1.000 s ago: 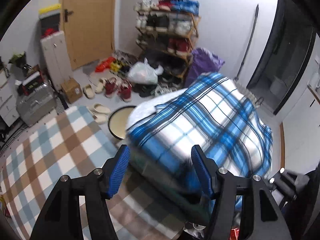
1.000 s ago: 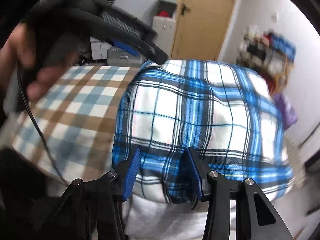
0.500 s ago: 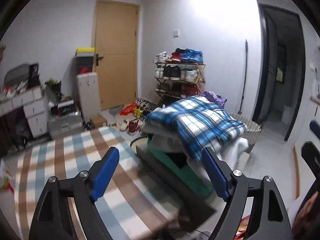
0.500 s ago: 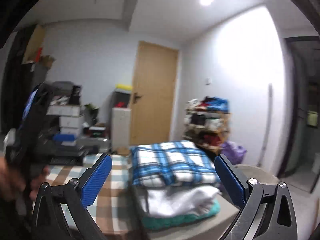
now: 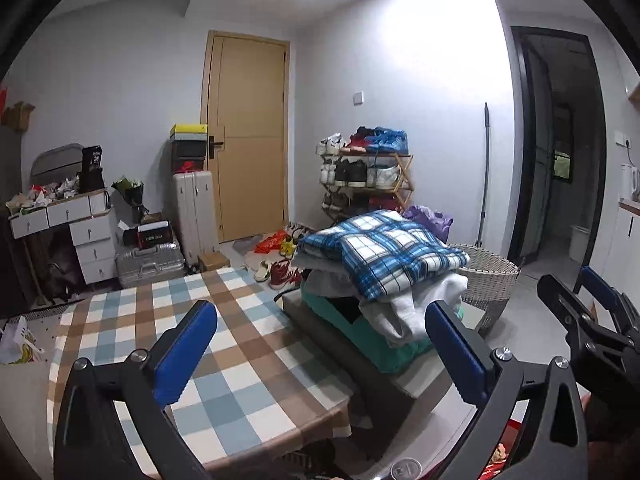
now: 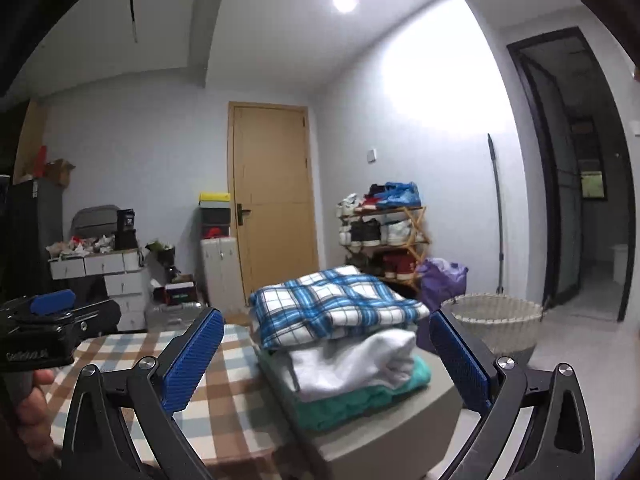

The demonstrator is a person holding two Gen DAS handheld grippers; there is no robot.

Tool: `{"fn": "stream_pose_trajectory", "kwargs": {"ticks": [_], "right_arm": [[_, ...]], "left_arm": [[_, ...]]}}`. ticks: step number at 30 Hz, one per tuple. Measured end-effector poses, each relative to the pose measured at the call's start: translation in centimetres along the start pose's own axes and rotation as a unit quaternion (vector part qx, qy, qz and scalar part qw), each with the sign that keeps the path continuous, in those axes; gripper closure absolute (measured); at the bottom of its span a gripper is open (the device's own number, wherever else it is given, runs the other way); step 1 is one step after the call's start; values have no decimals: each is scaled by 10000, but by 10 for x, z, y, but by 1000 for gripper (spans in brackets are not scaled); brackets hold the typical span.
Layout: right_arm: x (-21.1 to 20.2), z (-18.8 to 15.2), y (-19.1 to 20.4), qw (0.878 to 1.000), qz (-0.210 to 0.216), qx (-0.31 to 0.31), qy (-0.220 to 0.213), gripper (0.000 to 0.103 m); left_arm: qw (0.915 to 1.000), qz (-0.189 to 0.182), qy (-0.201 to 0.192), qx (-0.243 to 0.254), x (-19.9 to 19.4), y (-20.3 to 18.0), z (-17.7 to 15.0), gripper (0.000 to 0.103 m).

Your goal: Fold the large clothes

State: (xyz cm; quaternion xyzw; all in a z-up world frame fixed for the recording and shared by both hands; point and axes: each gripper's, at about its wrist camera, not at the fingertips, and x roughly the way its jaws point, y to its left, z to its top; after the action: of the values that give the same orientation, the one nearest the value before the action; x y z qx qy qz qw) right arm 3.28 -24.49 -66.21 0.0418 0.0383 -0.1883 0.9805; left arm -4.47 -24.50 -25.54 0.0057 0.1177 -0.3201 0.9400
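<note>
A: Left wrist view. Left claw (image 5: 320, 340) — its jaws are opening, nearly at full spread, nothing between the blue pads (image 5: 186, 354).
B: And the clothes?
A: The folded plaid shirt (image 5: 384, 254) tops a stack at about 1 o'clock from the claw, well apart from it. Under it lies a white garment (image 5: 404, 308), then a teal garment (image 5: 372, 336). The stack sits on a grey stool (image 5: 320, 312) just beside the checkered bench (image 5: 224, 360).
B: Anything else in frame?
A: Right claw (image 5: 576, 304) pokes in at 3 o'clock. A wicker basket (image 5: 488, 276) stands behind the stack, shoe rack (image 5: 368, 176) at 12.

B: Right wrist view?
A: Right claw (image 6: 324, 356) is released, spread wide, empty. The plaid shirt (image 6: 336, 304) sits dead ahead at 12 o'clock, on the white garment (image 6: 352, 360) and teal garment (image 6: 360, 396), untouched.
B: The other claw?
A: Left claw (image 6: 52, 304) shows at 9 o'clock, a hand (image 6: 32, 412) on its grip. The basket (image 6: 494, 320) is at 2 o'clock.
</note>
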Motion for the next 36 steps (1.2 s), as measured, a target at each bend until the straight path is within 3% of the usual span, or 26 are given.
{"fn": "stream_pose_trajectory", "kwargs": {"ticks": [3, 14, 27, 36], "right_arm": [[1, -1, -3, 9998, 13, 177, 128, 0], [-11, -8, -4, 9997, 31, 253, -12, 0], [-25, 0, -4, 9995, -27, 252, -198, 0], [-20, -2, -5, 9992, 26, 384, -54, 0]], "left_arm": [[9999, 5, -23, -131, -3, -1, -8, 1], [9999, 37, -1, -102, -7, -18, -24, 2], [9999, -153, -35, 18, -21, -21, -21, 2], [9998, -148, 4, -91, -20, -17, -22, 2]]}}
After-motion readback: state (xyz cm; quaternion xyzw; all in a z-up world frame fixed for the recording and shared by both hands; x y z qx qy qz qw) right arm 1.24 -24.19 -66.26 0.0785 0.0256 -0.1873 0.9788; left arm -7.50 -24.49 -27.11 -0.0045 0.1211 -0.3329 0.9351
